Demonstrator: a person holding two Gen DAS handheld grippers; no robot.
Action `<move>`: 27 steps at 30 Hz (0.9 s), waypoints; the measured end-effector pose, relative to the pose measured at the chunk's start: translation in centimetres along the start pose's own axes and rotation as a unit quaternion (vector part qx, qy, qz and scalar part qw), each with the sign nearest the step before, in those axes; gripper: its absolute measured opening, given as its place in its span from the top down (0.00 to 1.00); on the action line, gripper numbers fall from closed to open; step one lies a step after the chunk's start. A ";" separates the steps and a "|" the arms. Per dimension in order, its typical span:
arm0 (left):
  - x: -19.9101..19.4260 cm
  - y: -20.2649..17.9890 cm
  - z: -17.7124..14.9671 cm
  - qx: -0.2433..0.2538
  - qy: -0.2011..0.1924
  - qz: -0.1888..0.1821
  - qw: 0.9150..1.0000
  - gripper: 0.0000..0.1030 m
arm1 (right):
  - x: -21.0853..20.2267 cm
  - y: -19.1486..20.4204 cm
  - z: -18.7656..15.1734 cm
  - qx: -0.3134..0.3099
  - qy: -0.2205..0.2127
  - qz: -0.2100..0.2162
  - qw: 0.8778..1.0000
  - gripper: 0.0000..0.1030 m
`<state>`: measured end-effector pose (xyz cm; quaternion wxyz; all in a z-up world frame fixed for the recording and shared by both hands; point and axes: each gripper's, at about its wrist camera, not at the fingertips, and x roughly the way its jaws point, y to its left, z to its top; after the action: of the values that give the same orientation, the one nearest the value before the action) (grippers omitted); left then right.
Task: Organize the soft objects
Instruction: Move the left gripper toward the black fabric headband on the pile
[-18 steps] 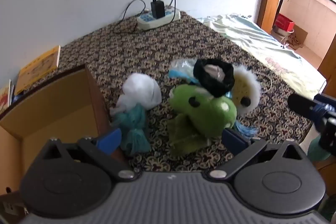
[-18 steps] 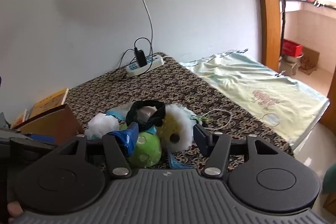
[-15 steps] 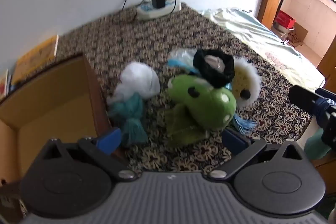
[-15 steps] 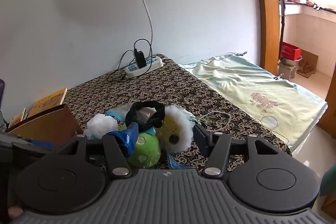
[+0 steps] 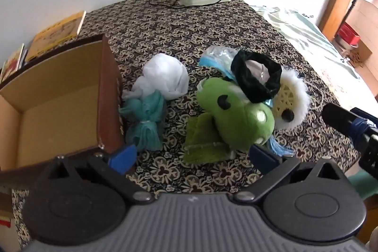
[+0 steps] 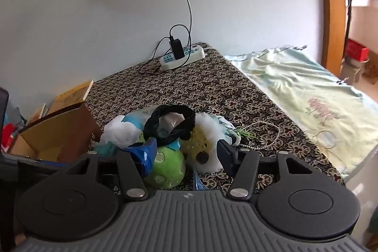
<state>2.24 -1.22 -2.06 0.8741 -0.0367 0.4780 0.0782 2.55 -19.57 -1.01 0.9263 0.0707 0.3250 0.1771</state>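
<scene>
Position decides the coming move: the left tongs (image 5: 192, 156) hang angled down over the near edge of the patterned brown-and-cream surface (image 5: 189, 23), fingers spread wide with nothing between them. Just ahead of their gap lies the green plush toy with black eyes (image 5: 236, 115), its long axis running from upper left down to lower right, snout toward the right finger. Left of it, hard against the open brown cardboard box (image 5: 56, 96), sits the teal-and-white gauzy fabric bundle (image 5: 153, 100), lying lengthwise toward the left finger. A black velvet scrunchie (image 5: 256, 77) rests on the plush, touching a white-fringed yellow woven ball (image 5: 291, 98).

The right tongs (image 6: 186, 154) are apart and empty too, coming in lower from the pile's right side. By my reading, the left pair is nearer the bundle and the box, so that piece looks like its natural first pick.
</scene>
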 end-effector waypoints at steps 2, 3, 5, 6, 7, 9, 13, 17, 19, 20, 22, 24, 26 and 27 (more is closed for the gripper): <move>0.1 -0.5 0.2 -0.006 -0.001 0.007 1.000 0.01 | 0.3 -0.5 0.4 -0.012 -0.002 0.012 1.000 0.64; 0.1 -0.8 0.3 -0.008 -0.001 0.012 1.000 0.02 | 0.3 -0.6 0.5 -0.020 -0.004 0.017 1.000 0.66; 0.3 -1.4 0.5 -0.012 -0.003 0.021 1.000 0.03 | 0.6 -1.1 0.8 -0.029 -0.004 0.029 0.999 0.69; 0.4 -1.6 0.6 -0.016 -0.003 0.025 1.000 0.03 | 0.8 -1.4 0.9 -0.030 -0.002 0.038 0.999 0.71; 0.5 -1.8 0.7 -0.020 -0.003 0.028 0.999 0.03 | 1.0 -1.7 1.1 -0.030 0.000 0.044 0.999 0.73; 0.6 -1.9 0.8 -0.026 -0.002 0.034 0.999 0.03 | 1.5 -2.3 1.5 -0.031 0.008 0.056 0.998 0.75; 0.8 -2.5 1.0 -0.038 -0.001 0.048 0.998 0.03 | 2.2 -3.2 2.0 -0.030 0.013 0.078 0.996 0.80; 1.1 -2.9 1.0 -0.046 0.001 0.061 0.997 0.03 | 2.8 -3.9 2.4 -0.031 0.016 0.099 0.994 0.82; 1.1 -2.9 1.0 -0.050 -0.004 0.060 0.997 0.03 | 3.3 -4.2 2.6 -0.029 0.019 0.108 0.994 0.83; 1.0 -2.9 1.0 -0.055 -0.007 0.056 0.997 0.02 | 3.4 -4.4 2.7 -0.026 0.020 0.114 0.993 0.83; 0.8 -2.8 0.7 -0.067 -0.009 0.041 0.997 0.01 | 3.6 -4.6 2.9 -0.025 0.019 0.124 0.992 0.85; 0.8 -2.8 0.3 -0.076 -0.001 0.029 0.997 0.01 | 3.7 -4.8 2.9 -0.029 0.017 0.129 0.991 0.85; 1.0 -3.0 -0.1 -0.080 0.013 0.025 0.996 0.01 | 3.9 -5.2 3.1 -0.029 0.018 0.134 0.990 0.87; 1.1 -2.9 -0.3 -0.084 0.019 0.021 0.996 0.01 | 4.0 -5.4 3.1 -0.027 0.019 0.137 0.990 0.87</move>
<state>3.07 -4.04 -3.14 0.8567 -0.1018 0.4871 0.1357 8.91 -23.09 -2.23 0.8882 0.0859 0.3253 0.3128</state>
